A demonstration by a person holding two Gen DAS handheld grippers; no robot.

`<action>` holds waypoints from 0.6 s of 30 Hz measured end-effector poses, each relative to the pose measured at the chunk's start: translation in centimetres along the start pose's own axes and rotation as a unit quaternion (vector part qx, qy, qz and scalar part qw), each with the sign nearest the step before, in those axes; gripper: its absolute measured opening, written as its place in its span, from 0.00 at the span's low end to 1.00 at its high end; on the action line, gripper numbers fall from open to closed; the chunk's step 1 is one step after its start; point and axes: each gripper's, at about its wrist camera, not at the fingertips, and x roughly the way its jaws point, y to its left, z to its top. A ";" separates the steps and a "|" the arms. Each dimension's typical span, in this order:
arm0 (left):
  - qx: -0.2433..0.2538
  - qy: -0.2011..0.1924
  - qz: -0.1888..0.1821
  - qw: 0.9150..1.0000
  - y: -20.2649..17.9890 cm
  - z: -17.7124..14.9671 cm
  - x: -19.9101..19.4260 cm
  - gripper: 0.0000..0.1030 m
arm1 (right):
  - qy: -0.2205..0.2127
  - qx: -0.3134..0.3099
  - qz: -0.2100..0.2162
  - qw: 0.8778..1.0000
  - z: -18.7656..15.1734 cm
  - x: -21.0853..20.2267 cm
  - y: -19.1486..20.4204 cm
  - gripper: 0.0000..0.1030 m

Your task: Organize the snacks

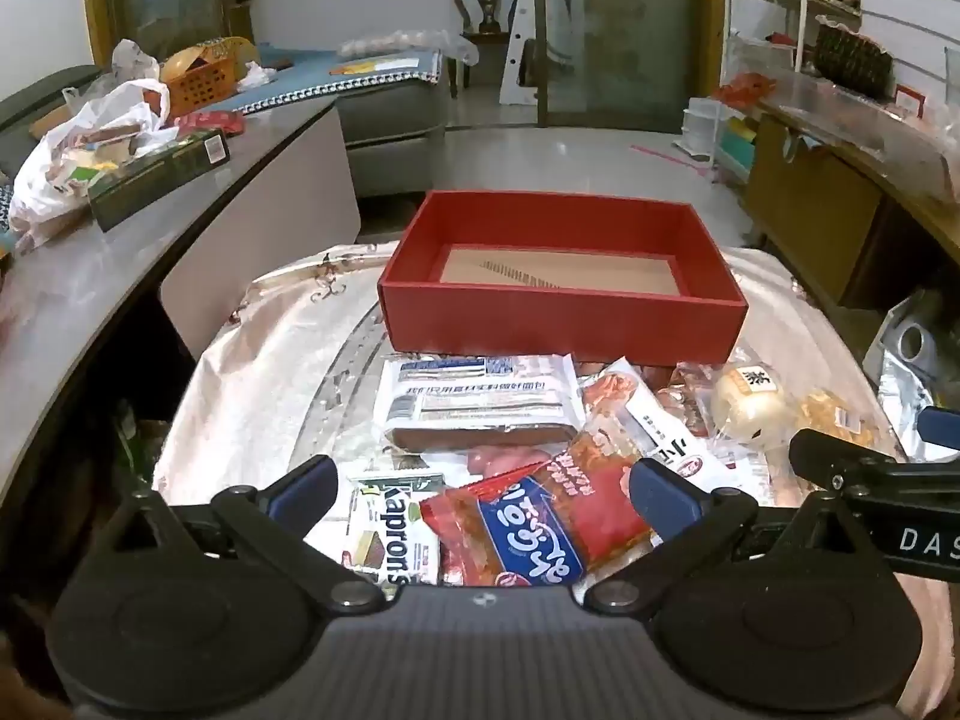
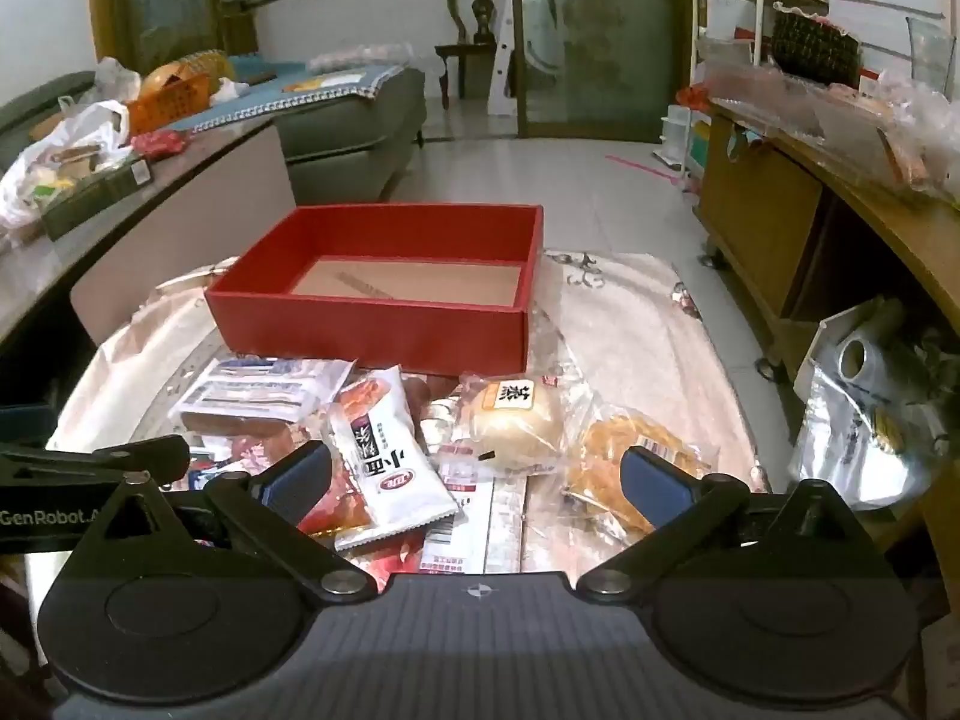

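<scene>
left black two-finger gripper with blue pads (image 1: 483,495): jaws wide apart, nothing clamped, pitched down | right black two-finger gripper with blue pads (image 2: 477,477): jaws wide apart, nothing clamped, pitched down | the two side by side, left's finger just off right's left flank

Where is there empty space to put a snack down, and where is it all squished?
The red box is empty inside, so its cardboard floor is free. Bare cloth lies right of the box, and more to its left. In front of the box it is crowded: the bread pack, red packet, round bun and other snacks overlap.
</scene>
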 end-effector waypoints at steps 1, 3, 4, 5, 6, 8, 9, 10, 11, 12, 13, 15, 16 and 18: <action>0.001 -0.001 0.000 1.000 0.0 0.0 -0.2 0.97 | 0.000 0.001 0.000 1.000 0.3 0.0 0.3 1.00; 0.001 0.011 0.002 1.000 0.1 -0.1 0.4 0.97 | 0.006 0.000 -0.002 1.000 0.5 0.0 0.4 1.00; 0.000 0.011 0.001 1.000 0.1 -0.2 0.4 0.97 | 0.006 0.000 0.000 1.000 0.6 -0.1 0.5 1.00; 0.000 0.012 0.000 1.000 0.1 -0.2 0.4 0.97 | 0.007 0.000 0.001 1.000 0.7 -0.2 0.5 1.00; -0.001 0.013 -0.001 1.000 0.1 -0.3 0.5 0.97 | 0.009 -0.001 0.000 1.000 0.0 0.6 0.3 1.00; -0.005 0.015 -0.003 1.000 0.4 -0.6 1.1 0.96 | 0.009 -0.002 0.000 1.000 -0.3 0.5 0.1 1.00; -0.004 0.016 -0.003 1.000 0.4 -0.7 1.1 0.96 | 0.010 -0.002 -0.001 1.000 -0.4 0.5 0.0 1.00; -0.004 0.016 -0.003 1.000 0.4 -0.8 1.1 0.96 | 0.017 -0.005 -0.008 1.000 -0.2 1.2 0.4 1.00; -0.003 0.016 -0.003 1.000 0.4 -0.9 1.1 0.96 | 0.024 -0.008 -0.013 1.000 0.4 0.8 0.8 1.00; -0.003 0.015 -0.003 1.000 0.4 -1.1 1.0 0.96 | 0.025 -0.008 -0.014 1.000 0.3 0.9 0.8 1.00; -0.003 0.016 -0.003 1.000 0.5 -1.2 1.0 0.96 | 0.027 -0.008 -0.014 1.000 0.3 0.9 0.7 1.00; -0.004 0.016 -0.004 1.000 0.5 -1.5 0.9 0.96 | 0.027 -0.008 -0.014 0.999 0.1 0.8 0.6 1.00; -0.004 0.017 -0.004 1.000 0.6 -1.7 0.9 0.96 | 0.027 -0.008 -0.015 0.999 0.1 0.8 0.6 1.00; -0.003 0.023 -0.003 1.000 0.3 -1.1 0.8 0.96 | 0.030 -0.008 -0.015 0.999 -0.1 0.9 0.4 1.00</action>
